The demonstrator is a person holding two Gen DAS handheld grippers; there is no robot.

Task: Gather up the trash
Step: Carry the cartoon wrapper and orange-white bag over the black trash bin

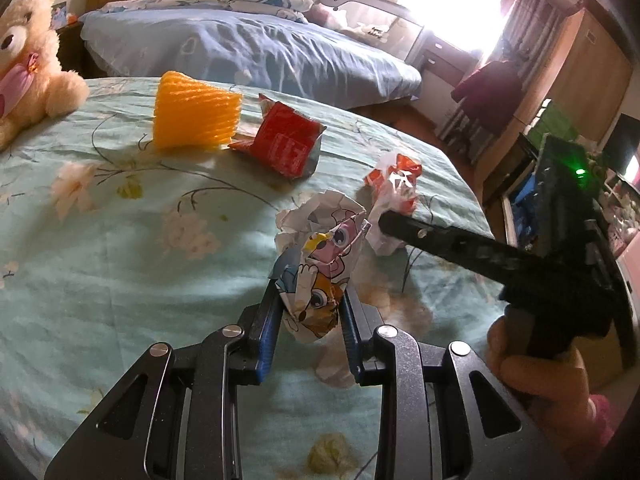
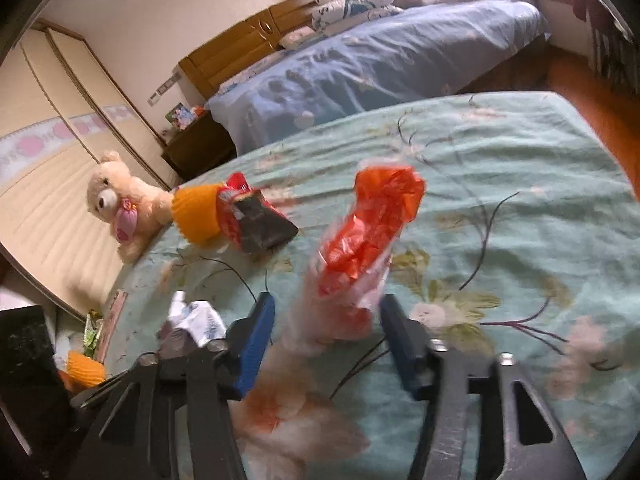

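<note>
Left gripper (image 1: pixel 310 304) clamps the crumpled cartoon wrapper (image 1: pixel 316 272) at lower centre, lifted clear for collecting, while the right gripper (image 2: pixel 326 328) stands part-open around the orange-and-clear plastic bag (image 2: pixel 368 240), pads not pressing it, mid-frame on the floral bedspread (image 2: pixel 520 184).

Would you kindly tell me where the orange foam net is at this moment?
In the left wrist view, the orange foam net stands upper left on the floral bedspread, between the teddy bear and the red wrapper.

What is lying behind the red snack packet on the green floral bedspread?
Directly behind the red snack packet stands an orange foam fruit net, touching or nearly touching it. The packet covers the net's lower right corner, so actual contact cannot be confirmed.
</note>
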